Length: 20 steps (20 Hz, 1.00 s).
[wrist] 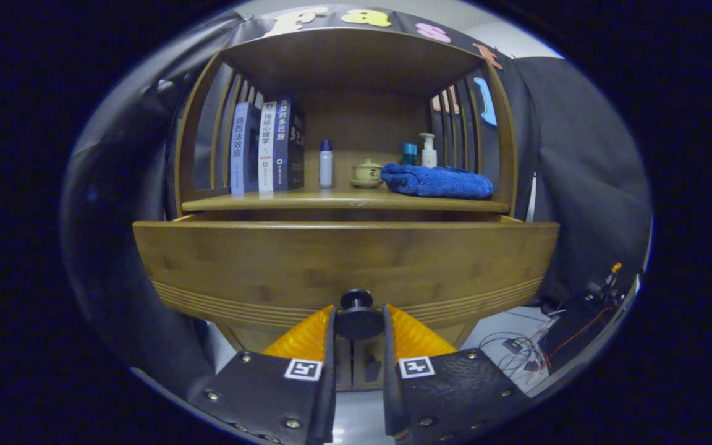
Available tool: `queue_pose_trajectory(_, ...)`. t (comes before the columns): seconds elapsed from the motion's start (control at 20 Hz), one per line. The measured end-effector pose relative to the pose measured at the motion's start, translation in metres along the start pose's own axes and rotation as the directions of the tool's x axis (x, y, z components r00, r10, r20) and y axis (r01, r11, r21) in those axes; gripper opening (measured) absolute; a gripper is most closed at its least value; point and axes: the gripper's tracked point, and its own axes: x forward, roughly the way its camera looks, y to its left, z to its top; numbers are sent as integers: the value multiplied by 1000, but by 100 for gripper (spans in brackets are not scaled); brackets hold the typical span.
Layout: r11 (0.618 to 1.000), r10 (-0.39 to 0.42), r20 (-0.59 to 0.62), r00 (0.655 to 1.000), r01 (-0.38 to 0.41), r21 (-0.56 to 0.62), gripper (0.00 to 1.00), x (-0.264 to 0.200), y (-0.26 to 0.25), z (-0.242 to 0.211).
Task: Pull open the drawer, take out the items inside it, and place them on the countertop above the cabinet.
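A wooden cabinet fills the scene ahead. Its drawer (343, 262) stands pulled out toward me, with the broad wooden front facing me; the inside of the drawer is hidden behind that front. A round dark knob (357, 314) sticks out of the front's lower middle. My gripper (358, 316) is shut on the knob, one finger pressing each side of it. Above the drawer lies the countertop (331, 201), a wooden shelf surface under a curved roof.
On the countertop stand three books (267, 148) at the left, a small white bottle (326, 164), a lidded teacup (368, 172), a folded blue towel (437, 182), a teal jar and a pump bottle (428, 151). Cables and electronics (535, 352) lie on the floor at the right.
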Motion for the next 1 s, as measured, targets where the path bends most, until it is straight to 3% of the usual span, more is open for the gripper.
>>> queue_pose_trajectory(0.25, 998, -52, -10, 999, 52, -18, 42, 16, -1, -3)
queue_pose_trajectory(0.45, 999, -20, 32, 999, 19, 37, 33, 14, 2, -1)
queue_pose_trajectory(0.5, 1000, -4, 26, 1000, 3, 31, 24, 12, 2, -4)
queue_pose_trajectory(0.7, 999, 36, 25, 999, -37, 10, 24, -26, -4, -12)
queue_pose_trajectory(1.0, 1000, 13, -12, 1000, -13, -7, 24, -60, -7, -31)
